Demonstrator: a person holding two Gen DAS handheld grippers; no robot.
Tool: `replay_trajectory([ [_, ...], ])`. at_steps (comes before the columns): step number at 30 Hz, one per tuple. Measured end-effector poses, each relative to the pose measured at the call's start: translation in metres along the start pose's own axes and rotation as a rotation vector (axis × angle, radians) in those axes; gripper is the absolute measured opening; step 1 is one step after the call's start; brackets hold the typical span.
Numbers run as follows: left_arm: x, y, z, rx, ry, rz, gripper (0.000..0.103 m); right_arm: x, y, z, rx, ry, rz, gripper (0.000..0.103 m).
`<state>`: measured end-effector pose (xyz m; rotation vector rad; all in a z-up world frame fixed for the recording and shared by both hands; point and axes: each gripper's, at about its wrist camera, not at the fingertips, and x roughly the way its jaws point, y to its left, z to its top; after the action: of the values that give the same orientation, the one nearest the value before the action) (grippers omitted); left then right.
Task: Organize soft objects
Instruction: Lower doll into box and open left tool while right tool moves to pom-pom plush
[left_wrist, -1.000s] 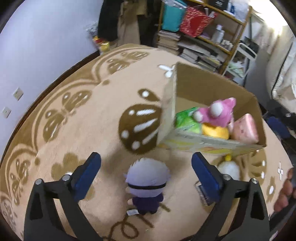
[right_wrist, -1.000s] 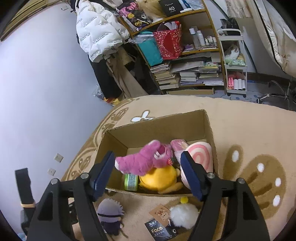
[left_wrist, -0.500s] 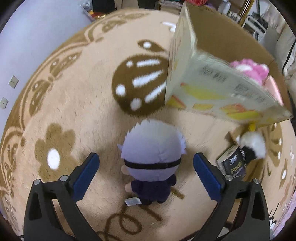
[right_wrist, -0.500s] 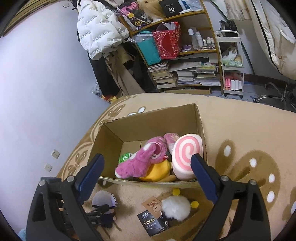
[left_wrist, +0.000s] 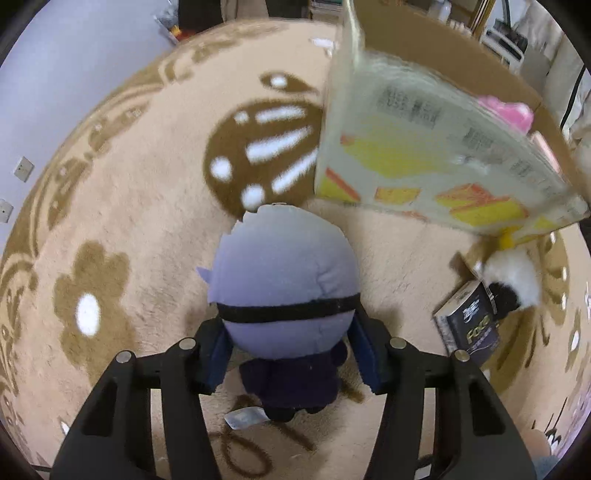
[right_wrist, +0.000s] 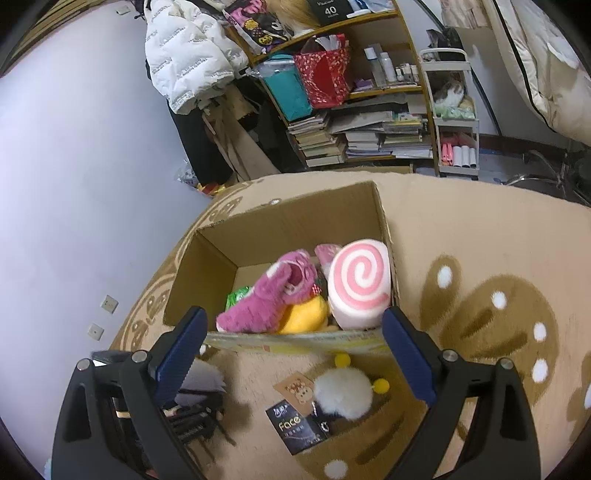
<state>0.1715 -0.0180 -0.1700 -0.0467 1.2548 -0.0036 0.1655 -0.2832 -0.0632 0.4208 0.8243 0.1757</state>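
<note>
Plush doll (left_wrist: 284, 295) on the rug (left_wrist: 122, 206), left gripper (left_wrist: 288, 360) fingers just closing onto it; right gripper (right_wrist: 291, 354) fingers apart. Cardboard box (right_wrist: 295, 225) holds several toys; white pom-pom plush (right_wrist: 343, 393) remains out.

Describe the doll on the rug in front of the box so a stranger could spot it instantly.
On the tan rug, just before the cardboard box, lies a plush doll between the left tongs. Unlike the white pompom nearby, it has lavender hair and a black blindfold.

The left wrist view looks steeply down, close beside the cardboard box (left_wrist: 424, 147); the right wrist view faces it obliquely from farther back, both sharing the box (right_wrist: 288, 229).
</note>
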Motion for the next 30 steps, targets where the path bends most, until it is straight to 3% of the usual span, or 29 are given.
replay_trajectory([
  [6,-0.051,0.003,0.005,-0.011,-0.194,0.022,0.055,-0.001,-0.006,-0.008,0.011,0.026,0.007,0.100],
  [13,-0.097,0.015,0.024,-0.010,-0.329,-0.004,0.056,-0.002,-0.011,-0.014,0.015,0.040,0.007,0.100],
  [30,-0.126,-0.019,0.075,0.087,-0.436,-0.060,0.057,0.008,-0.017,-0.022,0.028,0.074,0.002,0.100],
])
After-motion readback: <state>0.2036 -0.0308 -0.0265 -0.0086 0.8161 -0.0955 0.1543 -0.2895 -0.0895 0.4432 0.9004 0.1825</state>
